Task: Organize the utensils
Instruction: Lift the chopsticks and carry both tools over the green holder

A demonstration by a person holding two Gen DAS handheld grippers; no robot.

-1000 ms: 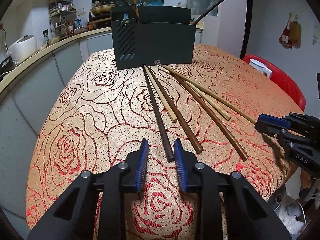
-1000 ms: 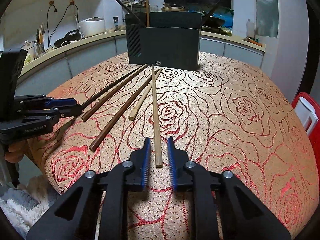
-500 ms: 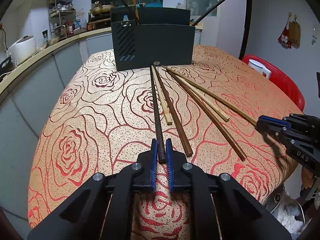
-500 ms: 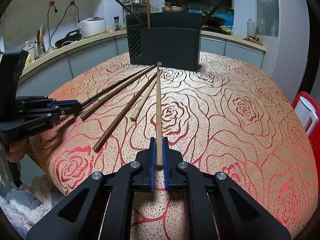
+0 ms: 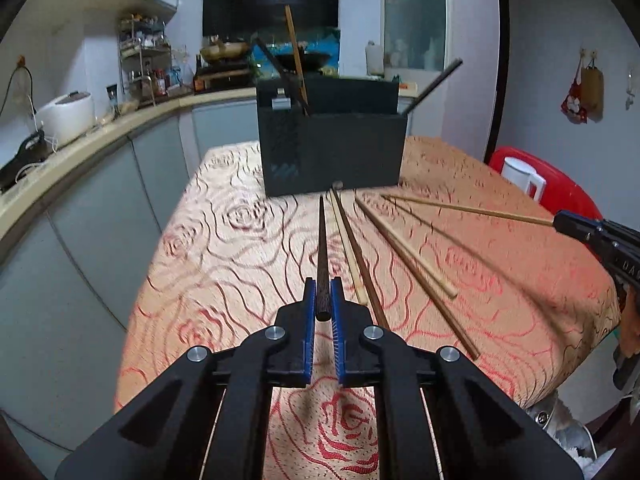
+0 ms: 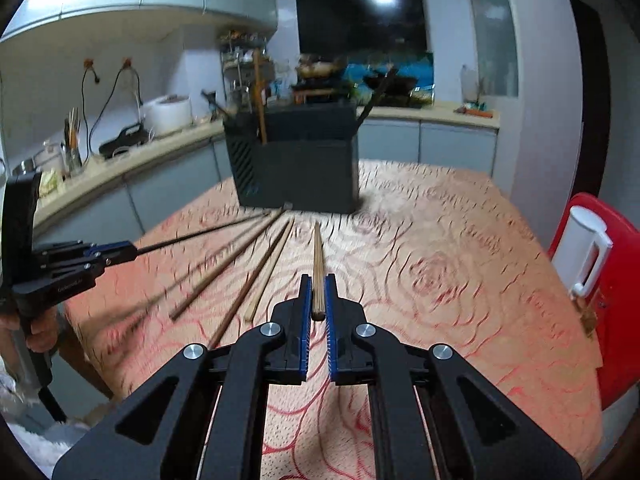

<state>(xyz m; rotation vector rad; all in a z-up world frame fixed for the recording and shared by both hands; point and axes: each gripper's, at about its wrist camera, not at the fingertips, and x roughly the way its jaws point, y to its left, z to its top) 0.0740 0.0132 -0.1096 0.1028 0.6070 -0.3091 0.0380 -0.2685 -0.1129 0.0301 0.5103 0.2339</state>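
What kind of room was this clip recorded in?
Most likely a home kitchen: a rice cooker sits on the counter, a wok stands on the stove beneath a range hood, and chopsticks lie on the table.

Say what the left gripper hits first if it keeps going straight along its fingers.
Probably the black box. The left gripper is shut on a dark chopstick that points at the box's front wall, so the chopstick tip would likely meet it first. Depth is hard to judge.
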